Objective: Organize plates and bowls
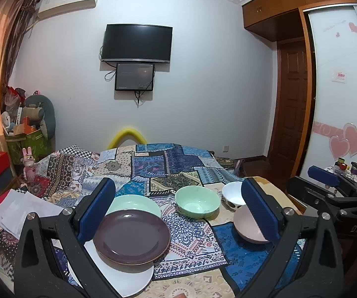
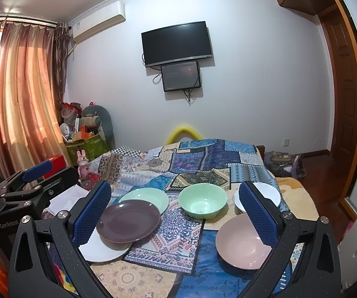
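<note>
On the patchwork cloth a purple plate (image 1: 131, 237) lies on a white plate (image 1: 128, 279), with a pale green plate (image 1: 138, 204) behind it. To the right stand a green bowl (image 1: 197, 204), a white bowl (image 1: 233, 193) and a pink bowl (image 1: 249, 226). My left gripper (image 1: 178, 213) is open and empty, held above the plates and bowls. In the right wrist view the purple plate (image 2: 128, 221), green bowl (image 2: 202, 203) and pink bowl (image 2: 241, 242) show between the blue pads of my right gripper (image 2: 176, 213), which is open and empty.
The cloth-covered surface (image 1: 153, 166) runs back toward a wall with a TV (image 1: 137, 43). Papers (image 1: 22, 211) lie at the left edge. A cluttered corner with bags and boxes (image 1: 27, 129) is far left. A wardrobe (image 1: 339, 87) and door (image 1: 292, 99) stand right.
</note>
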Demonstrator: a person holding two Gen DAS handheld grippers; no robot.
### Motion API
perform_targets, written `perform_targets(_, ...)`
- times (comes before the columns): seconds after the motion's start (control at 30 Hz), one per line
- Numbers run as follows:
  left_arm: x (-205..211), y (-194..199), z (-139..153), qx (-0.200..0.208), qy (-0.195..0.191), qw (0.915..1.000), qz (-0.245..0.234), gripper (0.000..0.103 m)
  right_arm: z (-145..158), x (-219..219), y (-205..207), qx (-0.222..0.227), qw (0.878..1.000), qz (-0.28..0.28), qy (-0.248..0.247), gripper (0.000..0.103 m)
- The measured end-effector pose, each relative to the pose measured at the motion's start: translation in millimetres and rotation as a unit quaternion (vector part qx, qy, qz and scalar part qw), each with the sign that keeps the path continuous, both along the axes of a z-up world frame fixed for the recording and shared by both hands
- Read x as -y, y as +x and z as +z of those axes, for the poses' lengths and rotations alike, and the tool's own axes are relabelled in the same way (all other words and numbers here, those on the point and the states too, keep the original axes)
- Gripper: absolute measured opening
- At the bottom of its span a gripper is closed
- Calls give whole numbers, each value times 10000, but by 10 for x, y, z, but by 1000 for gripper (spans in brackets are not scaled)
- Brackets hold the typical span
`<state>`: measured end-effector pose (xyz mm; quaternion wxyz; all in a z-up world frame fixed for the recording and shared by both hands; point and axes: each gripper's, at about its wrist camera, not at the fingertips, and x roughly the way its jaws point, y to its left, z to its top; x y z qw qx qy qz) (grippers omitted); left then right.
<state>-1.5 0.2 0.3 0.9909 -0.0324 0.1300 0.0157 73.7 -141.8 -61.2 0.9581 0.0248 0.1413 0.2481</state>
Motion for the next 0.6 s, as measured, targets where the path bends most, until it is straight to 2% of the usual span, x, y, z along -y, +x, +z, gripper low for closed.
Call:
perform_targets(0.3,-151,135,-165,-313,-138,9994,64,103,-142,-150,119,-268,9996,77,-3,103)
perform_targets(0.4,-232,195,-272,-423,-71,9990,77,103,-235,-256,184,-428,9990,134,-81,103)
perform_targets(0.5,-305,288,-403,-643,-60,9979,15,103,-313,-373,261,-580,9980,191,-179,103)
perform_targets(0.6,-437,387,-546,-913,-220,9956,-34,103,-405,-482,334,-721,9967,263,-269,103)
